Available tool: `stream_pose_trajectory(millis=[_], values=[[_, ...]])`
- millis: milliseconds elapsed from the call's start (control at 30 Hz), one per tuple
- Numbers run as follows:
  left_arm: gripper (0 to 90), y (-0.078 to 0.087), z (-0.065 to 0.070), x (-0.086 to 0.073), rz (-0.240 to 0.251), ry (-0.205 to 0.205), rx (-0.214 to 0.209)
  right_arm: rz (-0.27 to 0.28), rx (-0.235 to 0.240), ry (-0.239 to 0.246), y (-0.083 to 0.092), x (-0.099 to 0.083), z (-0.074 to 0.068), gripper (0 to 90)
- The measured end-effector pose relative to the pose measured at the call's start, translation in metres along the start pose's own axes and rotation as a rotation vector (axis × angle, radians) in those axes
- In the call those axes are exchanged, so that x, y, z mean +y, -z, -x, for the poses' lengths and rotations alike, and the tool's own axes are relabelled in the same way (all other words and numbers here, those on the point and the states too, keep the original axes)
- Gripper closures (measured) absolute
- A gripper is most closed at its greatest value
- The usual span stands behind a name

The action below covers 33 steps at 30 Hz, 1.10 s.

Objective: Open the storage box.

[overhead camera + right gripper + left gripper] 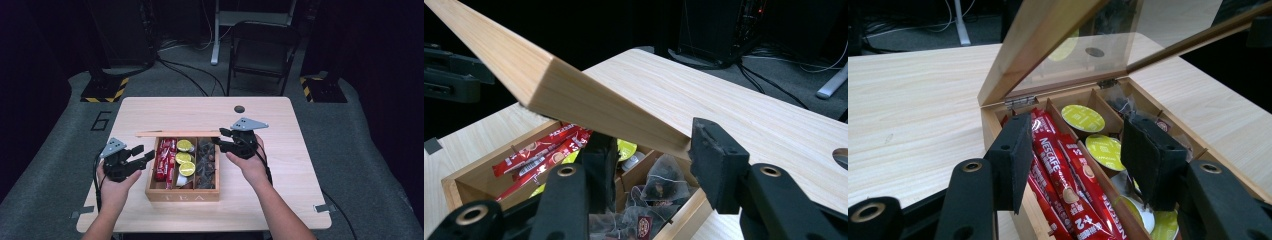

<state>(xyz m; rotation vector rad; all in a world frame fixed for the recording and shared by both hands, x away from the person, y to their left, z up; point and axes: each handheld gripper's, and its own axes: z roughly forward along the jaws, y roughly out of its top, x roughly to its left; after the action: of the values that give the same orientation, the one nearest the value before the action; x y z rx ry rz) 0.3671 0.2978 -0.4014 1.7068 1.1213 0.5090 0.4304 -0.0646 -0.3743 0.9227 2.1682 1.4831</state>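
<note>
Right gripper [225, 141] holds the tea box lid [177, 133] open while the left gripper [142, 155] comes to the red coffee sticks [1068, 175].

The wooden tea box [182, 195] stands in the middle of the table [280, 195]; the right gripper is closed on the front edge of the lid and keeps it raised over the tea bags [659, 187], with the hand level behind the box's right side. The left gripper is about half open with nothing pressed between its pads; it points from the left side of the box toward the sticks beside the green capsules [1083, 117]. I think the lid should stay steady, and the left jaws should go down around one stick only, not catching the box wall.
</note>
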Motion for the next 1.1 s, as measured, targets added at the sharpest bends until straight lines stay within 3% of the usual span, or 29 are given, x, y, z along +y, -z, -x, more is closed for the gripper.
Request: stream_pose_trajectory(millis=[333, 1100], values=[[47.9, -0.016, 0.004, -0.011, -0.027, -0.011, 0.016, -0.002, 0.0, 0.002, 0.0, 0.0, 0.0, 54.2], [54.5, -0.054, 0.006, -0.034, -0.1, 0.027, 0.036, -0.008, 0.002, 0.003, 0.001, -0.001, -0.001, 54.2]])
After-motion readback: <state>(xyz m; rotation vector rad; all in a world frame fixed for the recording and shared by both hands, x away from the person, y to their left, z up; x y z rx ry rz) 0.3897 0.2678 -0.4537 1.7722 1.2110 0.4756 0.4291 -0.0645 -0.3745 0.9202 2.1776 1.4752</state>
